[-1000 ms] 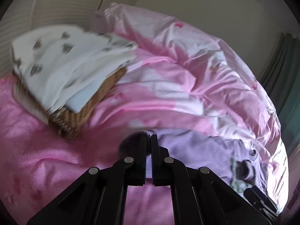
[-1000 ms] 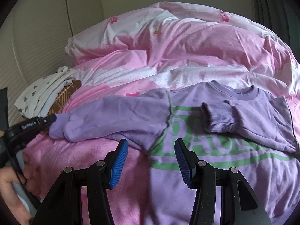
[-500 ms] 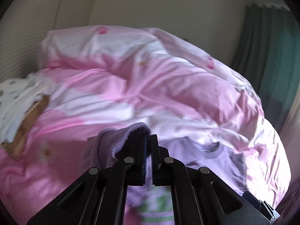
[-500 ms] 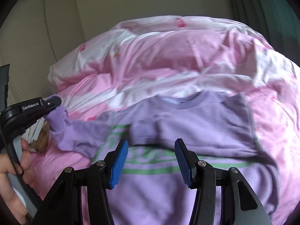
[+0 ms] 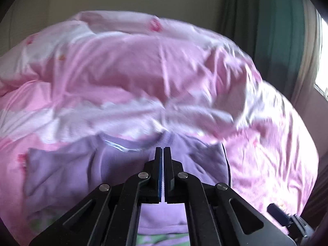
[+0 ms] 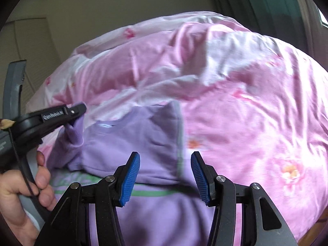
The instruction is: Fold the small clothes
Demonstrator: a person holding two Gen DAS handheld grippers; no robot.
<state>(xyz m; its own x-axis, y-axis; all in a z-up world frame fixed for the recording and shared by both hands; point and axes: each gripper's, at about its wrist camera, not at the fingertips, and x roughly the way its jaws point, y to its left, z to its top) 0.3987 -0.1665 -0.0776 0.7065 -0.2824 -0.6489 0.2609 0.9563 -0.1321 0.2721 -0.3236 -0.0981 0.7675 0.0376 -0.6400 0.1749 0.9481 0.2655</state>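
The left claw (image 6: 79, 112) was clamped on the sweater's (image 6: 131, 141) cuff (image 6: 76, 129), lifting it; the right claw (image 6: 165, 176) hovered half-open, empty, above the sweater.

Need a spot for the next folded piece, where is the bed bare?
Bare: pink sheet right of the purple sweatshirt, below the duvet. Crowded: left side, where the left hand-held gripper holds the sleeve.

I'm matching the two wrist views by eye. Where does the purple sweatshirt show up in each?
Left wrist: purple sweatshirt fills the lower centre, behind the shut left gripper.
Right wrist: lower centre-left, its cuff pinched by the left gripper.
Shared landmark: pink duvet behind it.
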